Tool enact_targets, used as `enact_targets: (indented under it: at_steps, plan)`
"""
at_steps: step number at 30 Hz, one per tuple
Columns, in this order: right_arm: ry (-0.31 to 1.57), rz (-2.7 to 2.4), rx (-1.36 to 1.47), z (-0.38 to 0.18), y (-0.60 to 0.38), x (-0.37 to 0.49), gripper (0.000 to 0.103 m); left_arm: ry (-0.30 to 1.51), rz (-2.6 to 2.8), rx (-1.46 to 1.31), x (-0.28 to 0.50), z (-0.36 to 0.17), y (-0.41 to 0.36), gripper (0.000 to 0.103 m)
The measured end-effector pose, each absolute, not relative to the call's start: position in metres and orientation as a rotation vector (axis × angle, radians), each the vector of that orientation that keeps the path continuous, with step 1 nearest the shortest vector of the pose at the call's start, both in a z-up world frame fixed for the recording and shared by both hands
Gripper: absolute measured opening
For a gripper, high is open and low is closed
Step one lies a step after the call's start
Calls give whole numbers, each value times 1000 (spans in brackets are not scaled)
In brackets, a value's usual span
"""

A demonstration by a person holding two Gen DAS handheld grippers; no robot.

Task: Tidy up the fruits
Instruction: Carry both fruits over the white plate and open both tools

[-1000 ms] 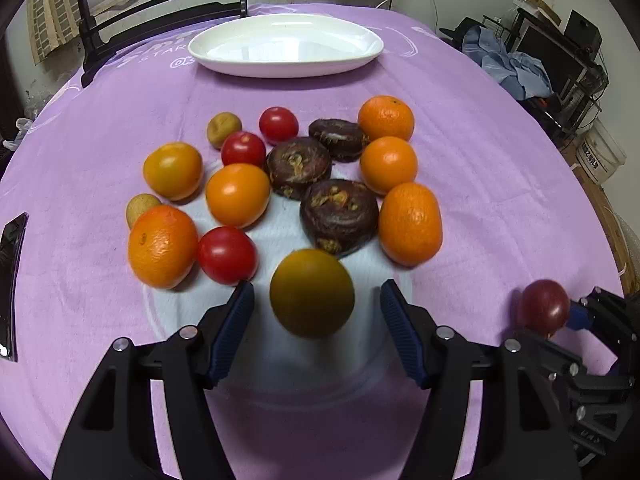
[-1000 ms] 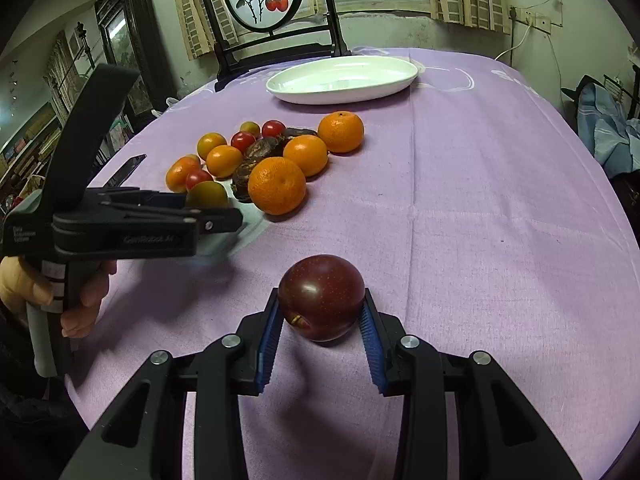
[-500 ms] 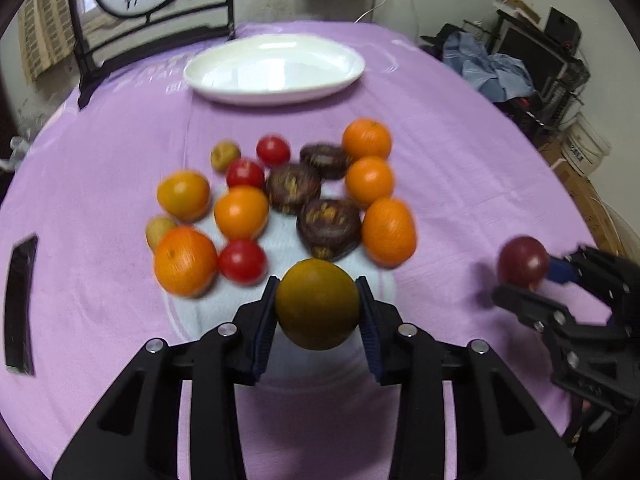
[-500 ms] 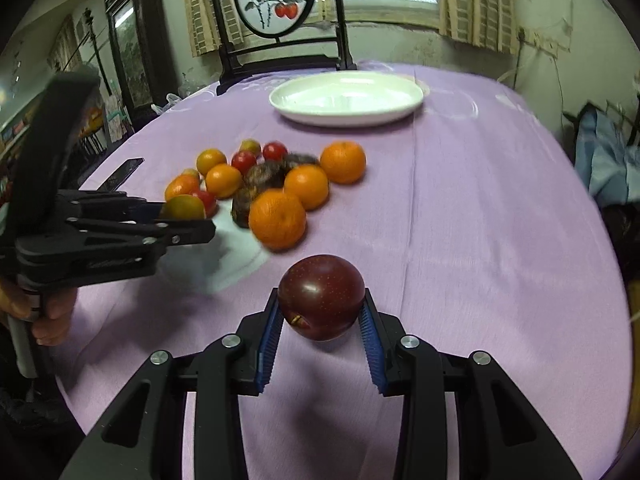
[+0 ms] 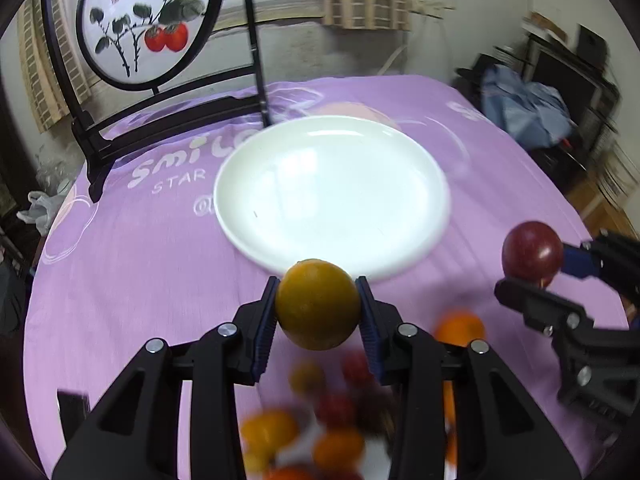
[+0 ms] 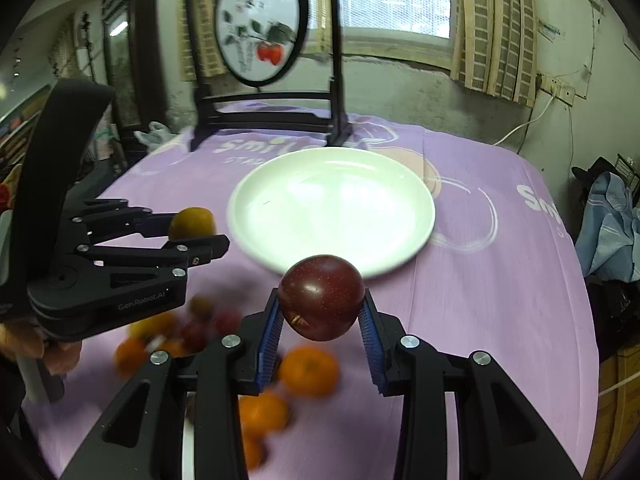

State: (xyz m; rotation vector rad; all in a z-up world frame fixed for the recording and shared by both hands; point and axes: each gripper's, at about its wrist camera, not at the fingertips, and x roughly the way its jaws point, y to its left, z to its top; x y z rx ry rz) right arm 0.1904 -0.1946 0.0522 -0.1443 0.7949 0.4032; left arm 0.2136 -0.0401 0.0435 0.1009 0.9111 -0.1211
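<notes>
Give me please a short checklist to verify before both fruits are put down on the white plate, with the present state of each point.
1. Left tongs grip the yellow-green fruit with both pads: ok.
2. Right tongs grip the dark red fruit with both pads: ok.
3. White plate has nothing on it, room for both: ok.
4. Both fruits are already over the plate: not ok, they are short of its near rim.
5. The two tongs are apart from each other: ok.
6. Fruit pile below is undisturbed: cannot tell, it is blurred.
</notes>
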Motion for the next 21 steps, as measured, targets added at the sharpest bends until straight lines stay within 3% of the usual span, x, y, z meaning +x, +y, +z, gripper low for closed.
enact_targets:
  at_steps: [9,10,11,12,13,15,20,21]
  plan:
    - [878,367,-117,9,-179,278,40,1001,-90,39,301,2,-33,37]
    - [884,373,-107,6,-179,282,42,1009,-83,33,304,-2,-33,37]
    - [885,380,-96,4,-179,285,52,1019,-77,24,306,-5,-32,38]
    - [874,371,-93,4,-180,285,58,1028,-77,0,309,-8,-30,43]
    - [859,359,-94,6,-181,284,58,1029,-76,-12,309,-8,-29,50]
    - [847,364,-92,10,-184,277,58,994,-65,-30,303,-1,-26,72]
    - [826,385,-81,23,-197,244,59,968,-83,-7,265,28,-28,76]
    - [821,389,-86,26,-200,231,62,951,-108,3,250,37,-30,81]
